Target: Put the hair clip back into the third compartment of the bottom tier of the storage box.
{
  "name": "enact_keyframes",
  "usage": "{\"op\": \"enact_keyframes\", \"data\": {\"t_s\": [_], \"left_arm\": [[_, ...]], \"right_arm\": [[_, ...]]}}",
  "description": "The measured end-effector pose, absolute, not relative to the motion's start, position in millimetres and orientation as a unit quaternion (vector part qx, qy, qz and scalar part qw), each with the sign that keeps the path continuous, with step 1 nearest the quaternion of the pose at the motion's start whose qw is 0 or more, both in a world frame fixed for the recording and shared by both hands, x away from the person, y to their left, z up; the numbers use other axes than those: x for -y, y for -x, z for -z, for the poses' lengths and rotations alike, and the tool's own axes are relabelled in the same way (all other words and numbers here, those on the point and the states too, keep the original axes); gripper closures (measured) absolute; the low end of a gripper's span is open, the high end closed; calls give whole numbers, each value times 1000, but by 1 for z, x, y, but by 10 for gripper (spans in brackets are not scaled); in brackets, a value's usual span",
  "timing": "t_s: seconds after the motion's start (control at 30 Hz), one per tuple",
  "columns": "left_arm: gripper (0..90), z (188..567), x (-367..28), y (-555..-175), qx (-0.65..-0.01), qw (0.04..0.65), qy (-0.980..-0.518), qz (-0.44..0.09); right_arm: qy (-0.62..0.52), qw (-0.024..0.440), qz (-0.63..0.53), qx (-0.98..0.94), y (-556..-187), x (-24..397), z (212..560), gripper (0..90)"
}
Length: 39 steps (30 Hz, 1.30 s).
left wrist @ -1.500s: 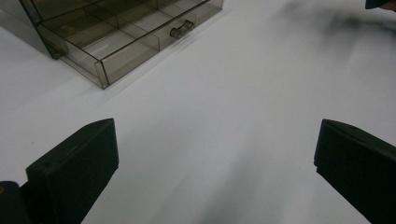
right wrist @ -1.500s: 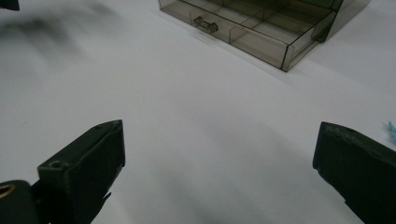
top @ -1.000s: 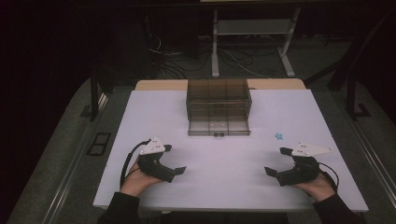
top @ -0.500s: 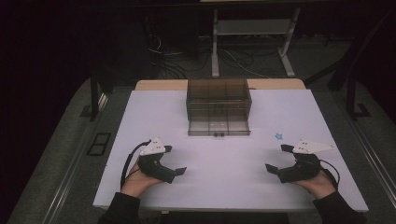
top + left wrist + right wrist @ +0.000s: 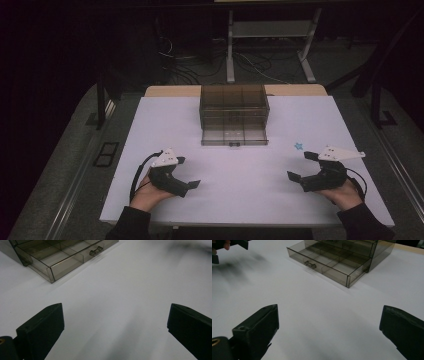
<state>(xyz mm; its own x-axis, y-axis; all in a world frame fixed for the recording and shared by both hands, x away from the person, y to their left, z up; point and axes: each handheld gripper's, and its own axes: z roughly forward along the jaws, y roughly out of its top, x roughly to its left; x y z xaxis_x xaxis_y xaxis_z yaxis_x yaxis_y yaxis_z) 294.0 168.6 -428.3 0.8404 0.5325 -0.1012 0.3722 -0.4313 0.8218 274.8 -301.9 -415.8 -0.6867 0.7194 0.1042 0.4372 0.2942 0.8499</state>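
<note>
Both grippers, left gripper [image 5: 189, 173] and right gripper [image 5: 302, 166], are staying put with jaws apart (nothing held), so the star [image 5: 298, 146] is lying untouched beside the open drawer [image 5: 234, 136]

My right gripper [image 5: 328, 332] has its jaws spread wide with bare white table [image 5: 312, 315] between them. Beyond them I see the smoky clear drawer box [image 5: 362, 250], its bottom drawer [image 5: 327, 266] pulled out, handle [image 5: 310, 264] facing me.

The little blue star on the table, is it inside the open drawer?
No, the blue star lies on the white table, right of the drawer.
</note>
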Motion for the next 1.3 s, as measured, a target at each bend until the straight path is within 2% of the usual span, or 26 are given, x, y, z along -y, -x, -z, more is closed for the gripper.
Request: {"op": "enact_keyframes", "data": {"t_s": [0.27,0.73,1.3], "left_arm": [[2,429,-169,-295,-270,463,-840,-83],[0,429,-166,-293,-264,462,-842,-87],[1,429,-164,-295,-259,469,-840,-81]], "right_arm": [[-370,142,-468,-790,-279,304,417,18],[-373,160,-462,-789,-284,308,413,19],[-379,155,-465,-785,-296,318,410,19]]}}
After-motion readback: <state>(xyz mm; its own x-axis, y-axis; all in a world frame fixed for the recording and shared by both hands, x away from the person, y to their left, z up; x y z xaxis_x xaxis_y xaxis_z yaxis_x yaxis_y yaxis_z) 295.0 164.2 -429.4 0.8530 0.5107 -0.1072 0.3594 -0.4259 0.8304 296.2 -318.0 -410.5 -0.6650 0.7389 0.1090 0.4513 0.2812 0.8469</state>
